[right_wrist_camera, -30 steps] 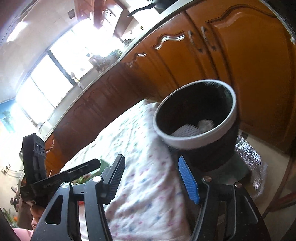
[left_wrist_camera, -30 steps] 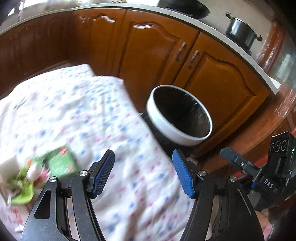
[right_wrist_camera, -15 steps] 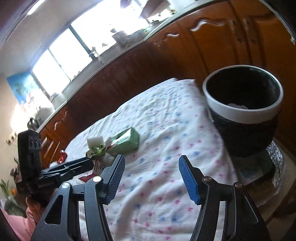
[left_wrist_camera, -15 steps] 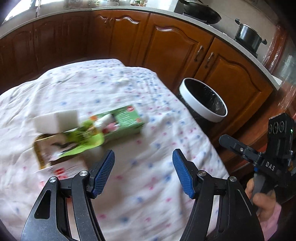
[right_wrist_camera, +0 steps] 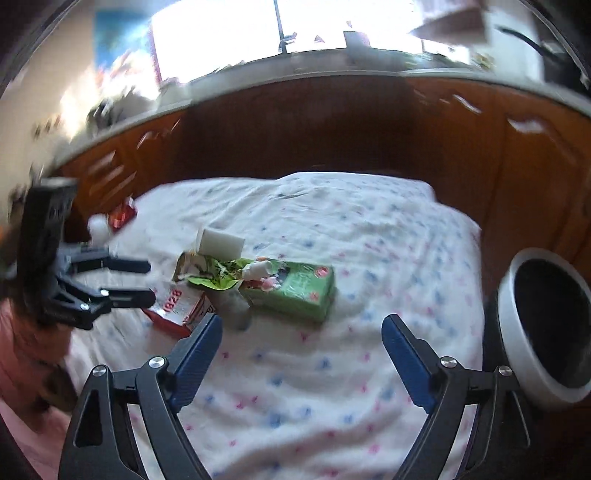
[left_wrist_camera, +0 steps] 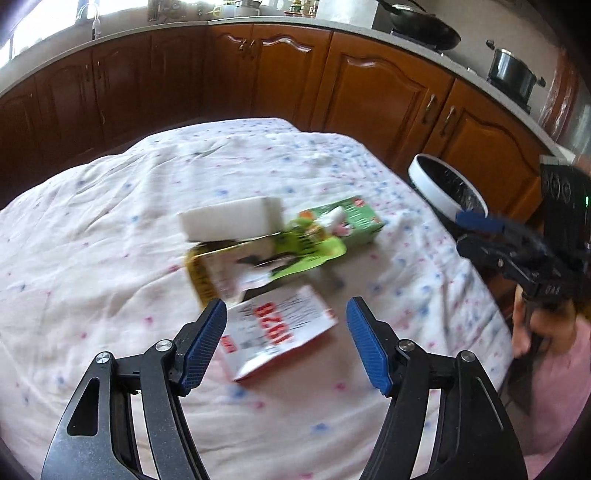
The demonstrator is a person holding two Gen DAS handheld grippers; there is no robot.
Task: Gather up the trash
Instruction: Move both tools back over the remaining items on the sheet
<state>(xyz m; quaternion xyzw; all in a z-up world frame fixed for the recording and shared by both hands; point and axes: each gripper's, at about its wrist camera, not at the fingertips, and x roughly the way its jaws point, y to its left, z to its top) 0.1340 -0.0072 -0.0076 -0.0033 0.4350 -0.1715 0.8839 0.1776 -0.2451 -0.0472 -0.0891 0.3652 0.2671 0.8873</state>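
A pile of trash lies on the cloth-covered table (left_wrist_camera: 92, 229): a white and red "1928" packet (left_wrist_camera: 279, 332), a white block (left_wrist_camera: 231, 223), a crumpled green wrapper (left_wrist_camera: 306, 251), a yellow-edged packet (left_wrist_camera: 218, 273) and a green box (left_wrist_camera: 354, 221). My left gripper (left_wrist_camera: 286, 325) is open and empty, just above the white and red packet. My right gripper (right_wrist_camera: 301, 341) is open and empty, in front of the green box (right_wrist_camera: 299, 291). The white-rimmed black bin (right_wrist_camera: 546, 328) stands off the table's right edge; it also shows in the left wrist view (left_wrist_camera: 447, 186).
Brown wooden cabinets (left_wrist_camera: 376, 96) run behind the table under a pale counter with a pot (left_wrist_camera: 511, 74) and a pan (left_wrist_camera: 424, 29). A red packet (right_wrist_camera: 122, 216) lies at the table's far left edge. The table drops off close to the bin.
Both grippers swung away from the bin back over the table. The left one has closed in on the trash pile, with the white and red packet now between its fingers. Both stayed open.
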